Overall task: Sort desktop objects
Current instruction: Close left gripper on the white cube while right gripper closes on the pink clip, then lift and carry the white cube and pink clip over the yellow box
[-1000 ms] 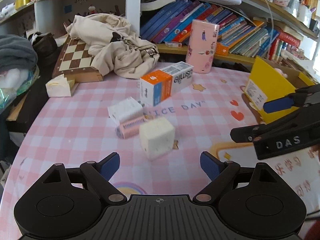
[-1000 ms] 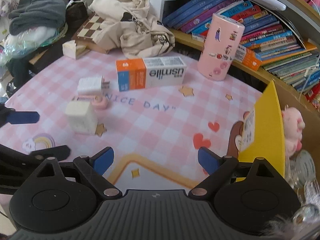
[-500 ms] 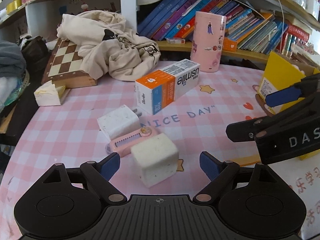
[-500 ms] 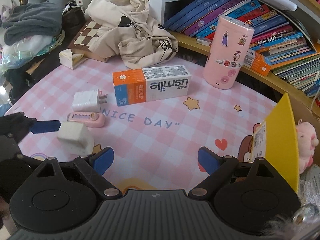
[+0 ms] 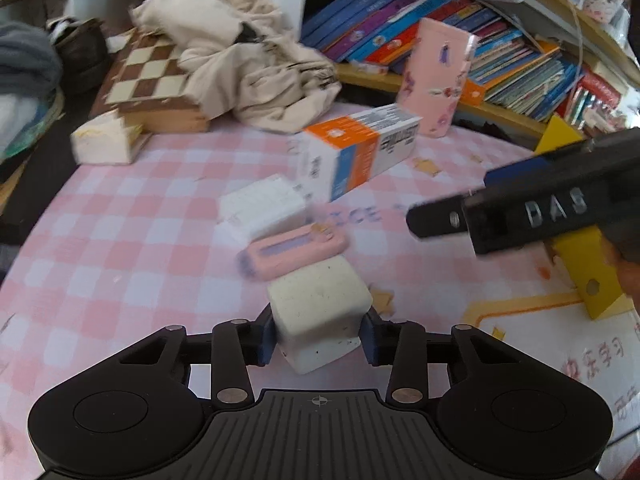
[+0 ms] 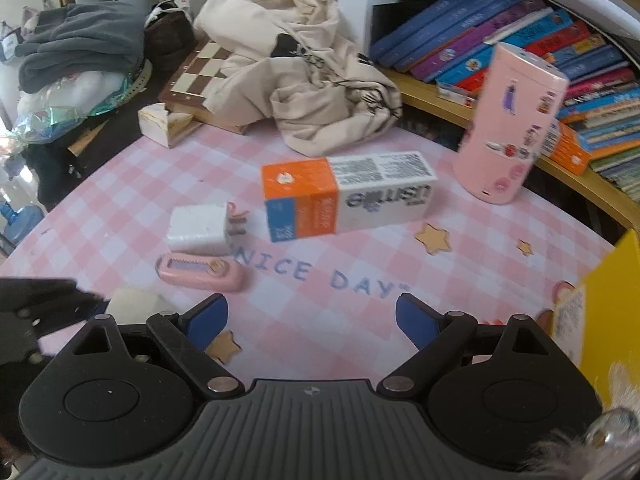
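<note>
My left gripper [image 5: 318,338] is shut on a cream speckled cube [image 5: 318,312], its blue pads against both sides; the cube also shows in the right wrist view [image 6: 134,304]. Just beyond lie a pink comb case [image 5: 294,254], a white charger plug [image 5: 262,208] and an orange and white usmile box [image 5: 358,156]. My right gripper [image 6: 312,316] is open and empty above the pink checked mat [image 6: 360,280], and it reaches in from the right in the left wrist view [image 5: 448,216]. The comb case [image 6: 200,274], plug [image 6: 198,228] and box [image 6: 344,196] lie ahead of it.
A tall pink tin [image 6: 512,124] stands at the back right before the bookshelf [image 6: 560,40]. A beige garment [image 6: 304,80] lies over a chessboard [image 6: 200,68]. A yellow box [image 6: 596,312] stands at the right. A small wooden box [image 5: 106,142] sits at the back left.
My left gripper has moved forward and shut on the cream cube. My right gripper has moved further over the mat and stays open.
</note>
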A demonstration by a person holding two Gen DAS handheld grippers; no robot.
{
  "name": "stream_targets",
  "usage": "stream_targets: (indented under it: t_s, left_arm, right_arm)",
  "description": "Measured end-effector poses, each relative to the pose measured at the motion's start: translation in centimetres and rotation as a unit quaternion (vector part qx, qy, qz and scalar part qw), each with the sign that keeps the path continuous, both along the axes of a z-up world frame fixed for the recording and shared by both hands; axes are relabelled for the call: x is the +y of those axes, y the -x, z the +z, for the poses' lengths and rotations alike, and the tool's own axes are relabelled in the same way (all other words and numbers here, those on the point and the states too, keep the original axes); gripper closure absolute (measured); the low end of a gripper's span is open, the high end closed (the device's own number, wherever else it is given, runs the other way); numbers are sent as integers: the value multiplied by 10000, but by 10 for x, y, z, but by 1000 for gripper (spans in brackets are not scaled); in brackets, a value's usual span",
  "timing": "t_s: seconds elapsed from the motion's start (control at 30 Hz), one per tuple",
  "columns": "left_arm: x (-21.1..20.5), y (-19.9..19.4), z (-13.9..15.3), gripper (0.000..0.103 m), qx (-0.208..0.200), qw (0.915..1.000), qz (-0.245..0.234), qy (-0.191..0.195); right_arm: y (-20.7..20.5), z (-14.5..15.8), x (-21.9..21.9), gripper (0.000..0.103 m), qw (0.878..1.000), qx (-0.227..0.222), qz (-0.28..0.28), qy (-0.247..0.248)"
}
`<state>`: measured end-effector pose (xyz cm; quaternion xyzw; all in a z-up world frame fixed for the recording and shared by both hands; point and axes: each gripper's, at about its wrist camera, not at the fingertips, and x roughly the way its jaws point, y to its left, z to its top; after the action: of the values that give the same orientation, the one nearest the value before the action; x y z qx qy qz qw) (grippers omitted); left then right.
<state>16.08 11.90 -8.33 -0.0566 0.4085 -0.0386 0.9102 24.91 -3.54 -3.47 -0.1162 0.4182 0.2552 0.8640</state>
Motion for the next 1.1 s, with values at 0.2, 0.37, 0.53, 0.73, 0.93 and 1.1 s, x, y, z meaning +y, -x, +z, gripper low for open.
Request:
stream_targets:
  t_s: [0.2,0.37,0.53,0.73,0.93,1.1]
  left_arm:
    - [19,25,4,66,87,9995,307,-4]
    - [29,37,7,66,101,9985,544,4]
    - [33,45,10,66,114,9978,658,-12]
    - [35,49,10,66,146,9971,741,-43]
    - [30,48,14,67,100,9976,677,-48]
    - [26,49,20,67,2,9982,598,-72]
  right_arm:
    - [-6,-13,30,16,9986,188,481,-57]
    - [-8,-28,56,17,9961,297,831,-29]
    - [-10,-42,79,17,9946,251,1009,51]
    - [-11,-54,89,19,9948,185,998,107]
    - [-10,-50,81,31,9941,173,1061,149]
    - [-5,-41,65,31,9957,224,895,101]
